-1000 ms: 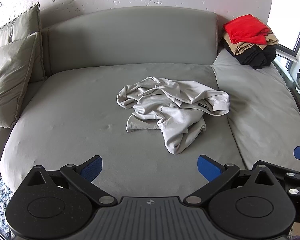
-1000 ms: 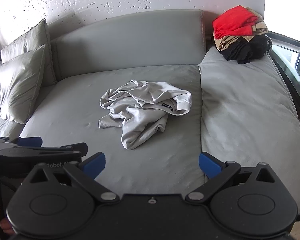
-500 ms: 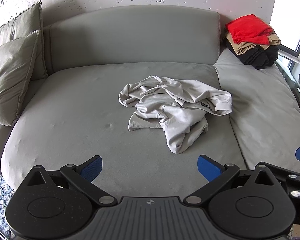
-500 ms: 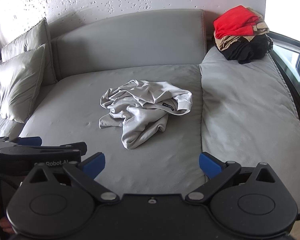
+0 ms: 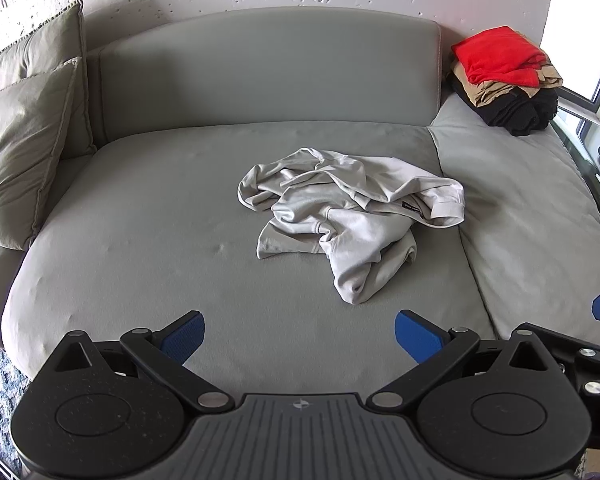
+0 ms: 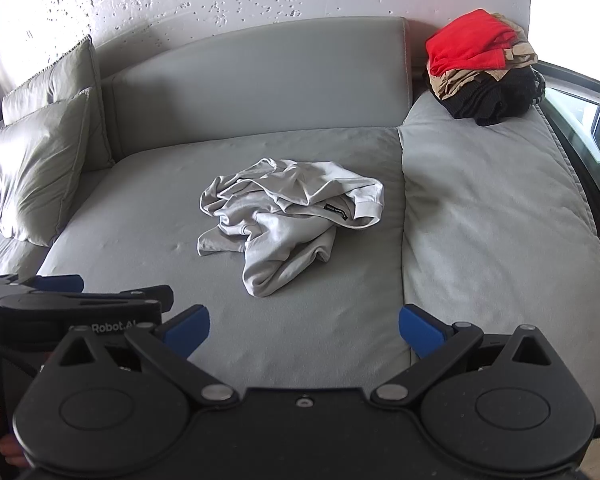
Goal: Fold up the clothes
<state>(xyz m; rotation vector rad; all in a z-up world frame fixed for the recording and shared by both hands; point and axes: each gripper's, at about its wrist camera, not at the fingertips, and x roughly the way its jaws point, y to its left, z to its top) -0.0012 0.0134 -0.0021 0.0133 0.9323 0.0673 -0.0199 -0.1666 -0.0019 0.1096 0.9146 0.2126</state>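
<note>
The grey shirt [image 5: 352, 220] lies crumpled on the sofa [image 5: 140, 240]; a pile [image 5: 504, 80] sits in the corner. My left claw [image 5: 298, 332] and right claw [image 6: 304, 326] are both spread apart, holding nothing.

On the sofa [image 5: 140, 240] lies one crumpled grey garment [image 5: 348, 216]. Two cushions [image 5: 24, 140] lean at its left end. One pile of folded clothes [image 5: 504, 80] sits at its right back corner.

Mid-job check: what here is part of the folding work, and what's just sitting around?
In the job:
crumpled grey garment, unfolded on the sofa seat
left gripper and right gripper, both open and empty
stack of clothes, red on top, at the far right corner

Just lying about:
two cushions at the left end
</note>
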